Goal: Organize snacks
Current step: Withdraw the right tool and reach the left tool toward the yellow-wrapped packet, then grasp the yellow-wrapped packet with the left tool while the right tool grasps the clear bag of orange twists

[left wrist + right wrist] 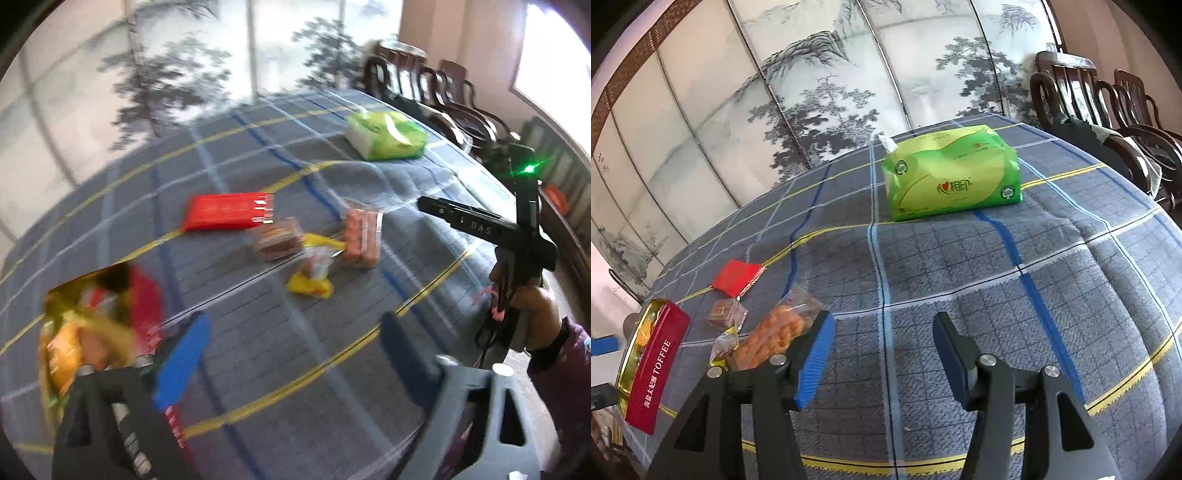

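Both wrist views show me a table under a grey checked cloth (960,266). The left view is motion-blurred.

Container: red tin box (653,369) marked TOFFEE, lid off, at the left end of the table. It holds wrapped sweets (642,332), yellow and orange; I cannot count them. In the left view the same box (144,306) sits just beside the left finger.

Loose snacks on the cloth, all outside the box:
- flat red pack (229,211), farthest back of the group
- small clear pack with a brown piece (275,240)
- yellow-ended wrapped sweet (314,267)
- clear bag of orange sticks (360,238), seen in the right view as crinkly orange pieces (775,332), touching the right gripper's left finger or just behind it; I cannot tell which.

Green tissue pack (951,173) stands well apart, toward the far edge, one tissue poking out.

Left gripper (291,354): fingers spread wide, nothing between them.
Right gripper (882,354): fingers spread, nothing between them, over bare cloth. My hand (532,306) holds its handle in the left view.
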A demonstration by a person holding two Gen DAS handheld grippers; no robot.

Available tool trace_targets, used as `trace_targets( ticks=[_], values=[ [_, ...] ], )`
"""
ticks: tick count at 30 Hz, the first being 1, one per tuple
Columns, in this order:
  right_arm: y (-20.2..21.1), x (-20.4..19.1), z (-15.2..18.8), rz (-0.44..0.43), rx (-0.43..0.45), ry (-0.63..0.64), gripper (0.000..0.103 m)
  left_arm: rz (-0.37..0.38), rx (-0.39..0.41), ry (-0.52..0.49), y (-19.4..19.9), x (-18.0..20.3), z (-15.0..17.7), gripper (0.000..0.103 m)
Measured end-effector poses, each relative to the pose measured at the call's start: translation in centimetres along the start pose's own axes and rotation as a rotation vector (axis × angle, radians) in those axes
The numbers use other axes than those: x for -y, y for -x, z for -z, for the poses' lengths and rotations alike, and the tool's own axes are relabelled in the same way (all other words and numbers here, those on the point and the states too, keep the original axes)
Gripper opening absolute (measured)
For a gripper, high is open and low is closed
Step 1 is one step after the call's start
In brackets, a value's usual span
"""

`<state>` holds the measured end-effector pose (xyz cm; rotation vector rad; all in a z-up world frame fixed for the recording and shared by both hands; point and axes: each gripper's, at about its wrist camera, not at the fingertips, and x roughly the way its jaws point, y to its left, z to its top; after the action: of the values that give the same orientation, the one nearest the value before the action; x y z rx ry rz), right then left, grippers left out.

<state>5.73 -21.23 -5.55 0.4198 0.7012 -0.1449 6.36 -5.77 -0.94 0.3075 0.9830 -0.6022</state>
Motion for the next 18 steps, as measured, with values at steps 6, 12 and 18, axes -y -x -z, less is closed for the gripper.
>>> trace_targets(
  ticks=[6, 12, 18],
  values=[
    [0.5, 0.4, 0.0, -0.049, 0.028, -0.028, 0.057, 0.113, -0.115, -0.027, -5.8, 0.3, -2.0, 0.058],
    [0.4, 0.3, 0.0, -0.074, 0.029, -0.032, 0.058, 0.114, -0.143, -0.074, -8.3, 0.4, -2.9, 0.055],
    [0.3, 0.3, 0.1, -0.086, 0.032, -0.033, 0.058, 0.092, -0.166, -0.103, -10.0, 0.5, -3.5, 0.048]
  ],
)
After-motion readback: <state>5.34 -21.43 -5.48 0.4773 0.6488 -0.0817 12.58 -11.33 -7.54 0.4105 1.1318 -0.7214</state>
